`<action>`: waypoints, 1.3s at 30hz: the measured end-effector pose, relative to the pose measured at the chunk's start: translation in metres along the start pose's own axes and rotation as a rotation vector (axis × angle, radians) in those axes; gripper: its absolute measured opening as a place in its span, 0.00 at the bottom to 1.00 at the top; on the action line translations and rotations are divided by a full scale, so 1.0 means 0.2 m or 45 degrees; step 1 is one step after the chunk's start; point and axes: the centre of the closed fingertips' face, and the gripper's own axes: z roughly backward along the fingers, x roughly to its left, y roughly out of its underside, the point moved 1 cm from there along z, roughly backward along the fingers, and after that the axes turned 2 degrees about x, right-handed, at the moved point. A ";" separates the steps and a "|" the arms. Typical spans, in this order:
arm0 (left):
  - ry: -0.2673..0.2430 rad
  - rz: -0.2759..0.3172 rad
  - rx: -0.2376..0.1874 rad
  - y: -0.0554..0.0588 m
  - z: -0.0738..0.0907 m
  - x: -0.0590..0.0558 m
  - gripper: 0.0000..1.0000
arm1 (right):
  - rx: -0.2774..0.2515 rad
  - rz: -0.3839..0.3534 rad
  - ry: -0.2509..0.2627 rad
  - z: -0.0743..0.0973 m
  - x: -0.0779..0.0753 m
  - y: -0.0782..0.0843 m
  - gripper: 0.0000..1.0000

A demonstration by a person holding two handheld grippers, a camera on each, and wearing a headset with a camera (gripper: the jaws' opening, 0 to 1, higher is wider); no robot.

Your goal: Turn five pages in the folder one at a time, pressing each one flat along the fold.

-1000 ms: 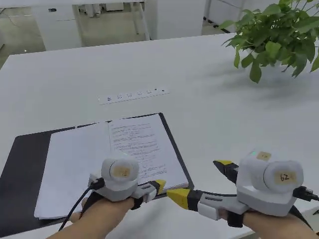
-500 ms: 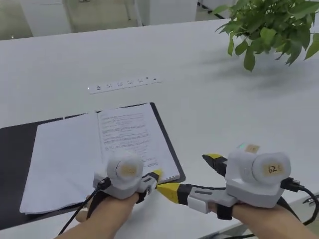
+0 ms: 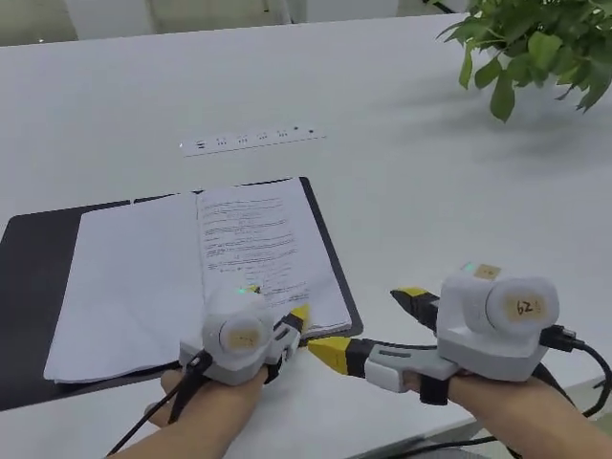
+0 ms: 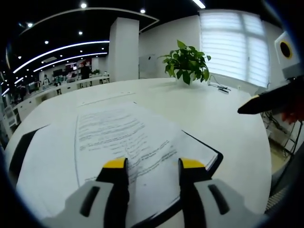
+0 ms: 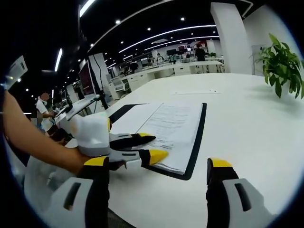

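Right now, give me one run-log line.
folder open flat | left claw open, at near edge of printed page | right claw open, beside folder | no page gripped

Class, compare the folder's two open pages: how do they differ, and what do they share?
The left page is blank; the right page carries printed text. The left gripper points at the right page, not the left page. Both are white, inside the black folder.
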 end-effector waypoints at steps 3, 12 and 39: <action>-0.017 0.035 -0.006 0.00 0.00 0.02 0.38 | 0.009 0.002 -0.015 -0.03 -0.01 -0.01 0.83; -0.044 0.076 -0.011 -0.01 0.00 0.05 0.28 | 0.025 -0.020 -0.048 -0.13 -0.05 -0.04 0.78; -0.024 0.159 -0.019 -0.01 0.01 0.08 0.21 | 0.061 -0.426 -0.101 -0.50 -0.25 -0.04 0.27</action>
